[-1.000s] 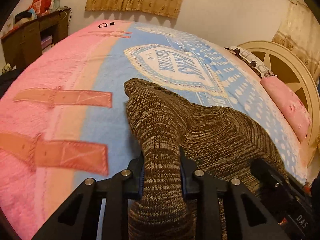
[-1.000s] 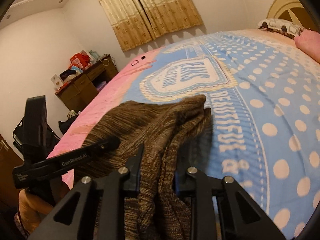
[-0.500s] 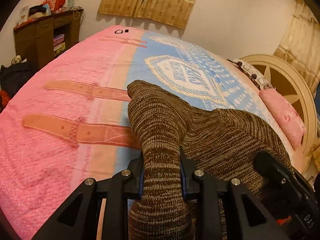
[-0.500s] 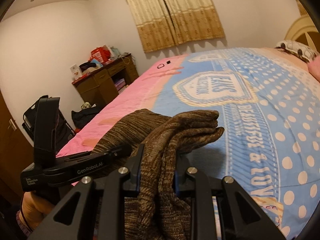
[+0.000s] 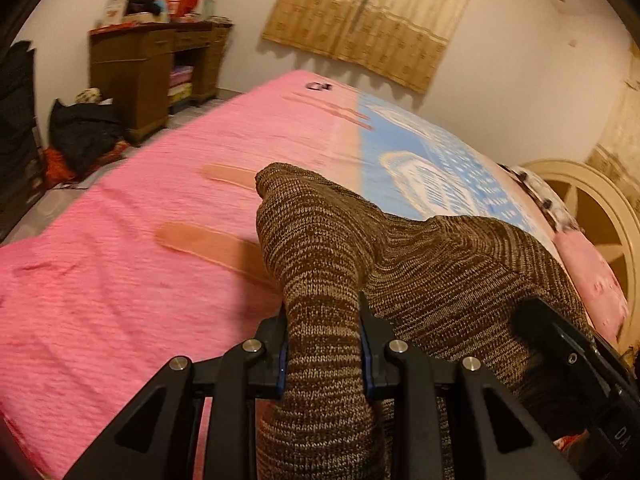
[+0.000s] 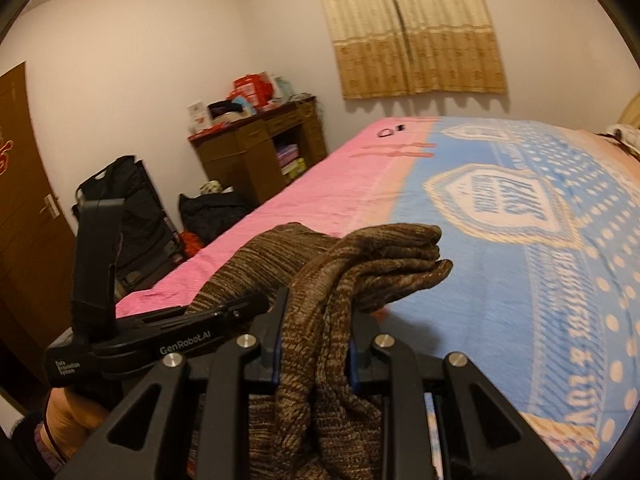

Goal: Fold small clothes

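A brown marled knit garment point(image 5: 420, 264) hangs folded between my two grippers above the bed. My left gripper point(image 5: 323, 356) is shut on one bunched edge of it, the knit squeezed between the blue pads. My right gripper point(image 6: 314, 344) is shut on the other bunched edge point(image 6: 384, 260), which droops over the fingers in thick folds. In the right wrist view the left gripper's black body point(image 6: 152, 332) sits to the left with a hand below it. The right gripper's black body point(image 5: 580, 364) shows at the lower right of the left wrist view.
Beneath lies a bed with a pink and blue patterned blanket point(image 6: 500, 264). A cream headboard point(image 5: 592, 216) and pink pillow point(image 5: 592, 280) are at the right. A brown desk point(image 6: 260, 148) with clutter, dark bags point(image 6: 212, 212) on the floor, a door point(image 6: 24, 200) and curtains point(image 6: 412, 28) line the walls.
Both grippers have carried the garment sideways toward the pink side of the bed and slightly up, rolling as they went. The grips on the knit have not changed.
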### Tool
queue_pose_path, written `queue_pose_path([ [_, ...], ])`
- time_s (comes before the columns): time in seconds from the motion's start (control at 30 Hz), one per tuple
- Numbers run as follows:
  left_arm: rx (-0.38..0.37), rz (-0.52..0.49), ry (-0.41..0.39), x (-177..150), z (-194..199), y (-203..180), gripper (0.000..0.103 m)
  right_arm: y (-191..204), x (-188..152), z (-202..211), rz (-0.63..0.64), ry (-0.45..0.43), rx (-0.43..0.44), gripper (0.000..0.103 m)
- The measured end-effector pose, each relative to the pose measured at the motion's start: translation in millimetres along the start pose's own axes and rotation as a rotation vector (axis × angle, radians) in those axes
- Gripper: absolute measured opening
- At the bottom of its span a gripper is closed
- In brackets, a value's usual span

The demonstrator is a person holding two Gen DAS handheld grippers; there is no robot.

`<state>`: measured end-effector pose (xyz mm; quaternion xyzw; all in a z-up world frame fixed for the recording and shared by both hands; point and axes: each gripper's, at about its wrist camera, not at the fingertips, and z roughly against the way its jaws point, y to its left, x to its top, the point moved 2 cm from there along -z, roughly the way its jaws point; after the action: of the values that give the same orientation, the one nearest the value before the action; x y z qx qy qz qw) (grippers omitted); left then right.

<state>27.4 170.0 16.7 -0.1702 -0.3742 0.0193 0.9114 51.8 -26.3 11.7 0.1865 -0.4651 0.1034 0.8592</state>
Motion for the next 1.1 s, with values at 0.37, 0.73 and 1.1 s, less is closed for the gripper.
queue_pose_path([
  [0.37,0.193,-0.004,-0.133,64.8,5.1,69.7,0.027,65.0,35.5,-71.9,0.144,-0.052,0.13,0.026],
  [0.73,0.233,0.039,-0.014,42.2,-85.9,137.7,0.045,13.0,-22.2,-221.4,-0.031,0.197,0.093,0.035],
  [1.1,0.065,0.174,-0.049,6.0,-13.0,145.9,0.066,-19.7,-41.4,-151.1,-0.157,0.161,0.149,0.058],
])
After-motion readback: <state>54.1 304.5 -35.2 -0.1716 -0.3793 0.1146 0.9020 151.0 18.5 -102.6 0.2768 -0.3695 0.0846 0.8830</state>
